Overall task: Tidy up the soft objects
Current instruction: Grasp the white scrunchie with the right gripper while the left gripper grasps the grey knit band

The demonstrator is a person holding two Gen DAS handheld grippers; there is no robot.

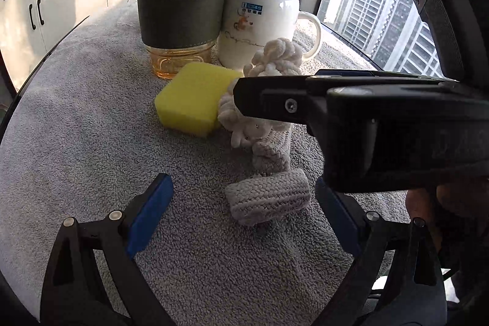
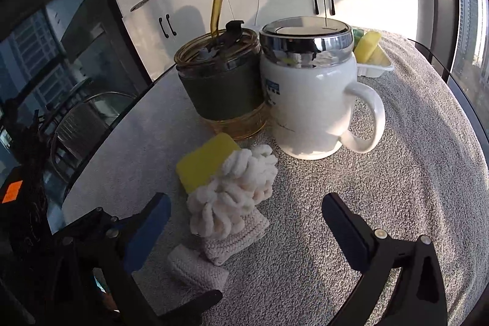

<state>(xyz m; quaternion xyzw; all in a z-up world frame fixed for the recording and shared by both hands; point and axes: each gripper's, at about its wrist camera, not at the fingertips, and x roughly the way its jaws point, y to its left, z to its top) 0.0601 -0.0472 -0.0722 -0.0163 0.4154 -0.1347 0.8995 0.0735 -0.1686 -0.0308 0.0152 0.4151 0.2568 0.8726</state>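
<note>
You are closing in to pick. Both claws gape empty: left claw [image 1: 244, 213] straddles the grey knitted roll [image 1: 269, 196] at lower centre, right claw [image 2: 244, 231] frames the cream chenille bundle [image 2: 232, 188] beside the yellow sponge [image 2: 204, 164]. Next, lower and pinch gently.

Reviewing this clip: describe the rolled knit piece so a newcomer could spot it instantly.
Start at the white mug on the grey towel. Nearer the camera lie a yellow sponge and a fluffy cream bundle. The rolled knit piece lies nearest: pale grey, tightly braided.
</note>
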